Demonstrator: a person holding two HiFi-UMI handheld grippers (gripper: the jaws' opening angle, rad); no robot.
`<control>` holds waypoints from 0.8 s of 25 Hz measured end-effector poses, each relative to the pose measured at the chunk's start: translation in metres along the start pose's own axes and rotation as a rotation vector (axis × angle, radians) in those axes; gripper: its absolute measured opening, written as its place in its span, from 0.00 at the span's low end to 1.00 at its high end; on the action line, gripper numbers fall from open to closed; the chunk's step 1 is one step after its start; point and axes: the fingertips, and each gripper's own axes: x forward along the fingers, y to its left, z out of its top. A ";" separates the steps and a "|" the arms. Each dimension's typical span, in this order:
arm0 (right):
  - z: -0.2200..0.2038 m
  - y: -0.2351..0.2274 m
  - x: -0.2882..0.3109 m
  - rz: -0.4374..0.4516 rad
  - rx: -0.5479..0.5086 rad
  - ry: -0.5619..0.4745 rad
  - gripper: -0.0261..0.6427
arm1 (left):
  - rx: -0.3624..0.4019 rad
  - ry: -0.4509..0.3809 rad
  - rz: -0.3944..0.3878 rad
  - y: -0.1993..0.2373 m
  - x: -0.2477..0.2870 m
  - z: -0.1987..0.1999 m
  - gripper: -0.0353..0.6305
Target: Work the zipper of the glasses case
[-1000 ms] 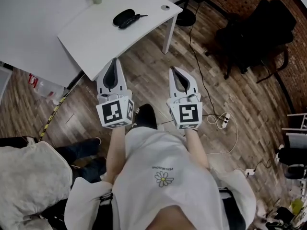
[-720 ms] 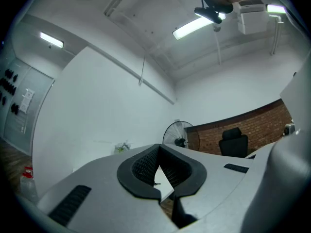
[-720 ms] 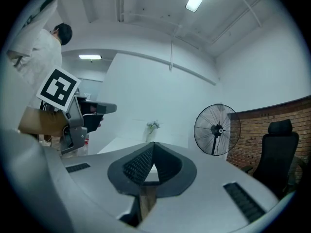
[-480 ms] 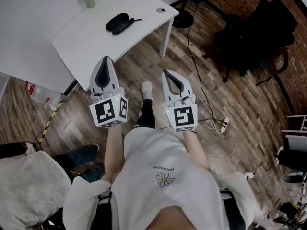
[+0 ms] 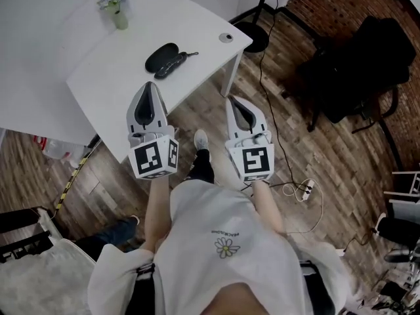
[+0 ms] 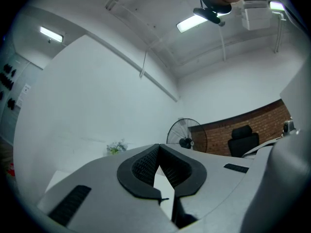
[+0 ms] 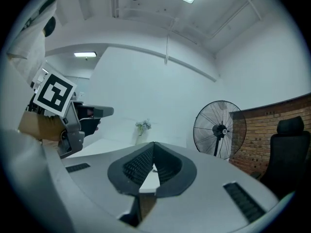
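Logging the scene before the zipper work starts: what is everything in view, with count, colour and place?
Black oval zippered glasses case: one, black, on the table.
White table: one, white, ahead of the person.
Small flower vase: one, pale, table's far side.
Pedestal fan: one, black, beyond the table.
Office chair: one, black, far right.
Power strip: one, white, on the wooden floor.
Left gripper, right gripper: grey-white, shut, empty, short of the case.

Bright ceiling striplights, fisheye-bent edges

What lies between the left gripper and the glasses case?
Only a bare stretch of the white table separates the left gripper from the glasses case; the head view shows it.
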 end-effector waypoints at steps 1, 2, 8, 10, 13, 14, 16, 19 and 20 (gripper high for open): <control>0.004 -0.005 0.021 0.007 -0.008 0.000 0.05 | -0.004 0.005 0.008 0.010 0.019 -0.003 0.07; 0.007 -0.011 0.043 0.014 -0.017 0.001 0.05 | -0.008 0.010 0.018 0.019 0.038 -0.006 0.07; 0.018 -0.041 0.187 0.058 -0.054 -0.009 0.05 | 0.044 0.001 0.047 0.071 0.157 -0.022 0.07; 0.016 -0.045 0.227 0.079 -0.054 -0.003 0.05 | 0.042 0.003 0.056 0.088 0.188 -0.029 0.07; 0.009 -0.040 0.272 0.124 -0.054 0.016 0.05 | 0.026 0.013 0.088 0.112 0.213 -0.040 0.07; 0.006 -0.037 0.284 0.143 -0.060 0.025 0.05 | 0.024 0.017 0.104 0.120 0.217 -0.044 0.07; 0.003 -0.030 0.306 0.174 -0.072 0.029 0.05 | 0.020 0.026 0.134 0.133 0.225 -0.051 0.07; 0.003 -0.022 0.329 0.215 -0.064 0.015 0.05 | 0.022 0.039 0.167 0.145 0.229 -0.058 0.07; 0.004 -0.019 0.336 0.232 -0.063 0.010 0.05 | 0.027 0.041 0.180 0.149 0.230 -0.059 0.07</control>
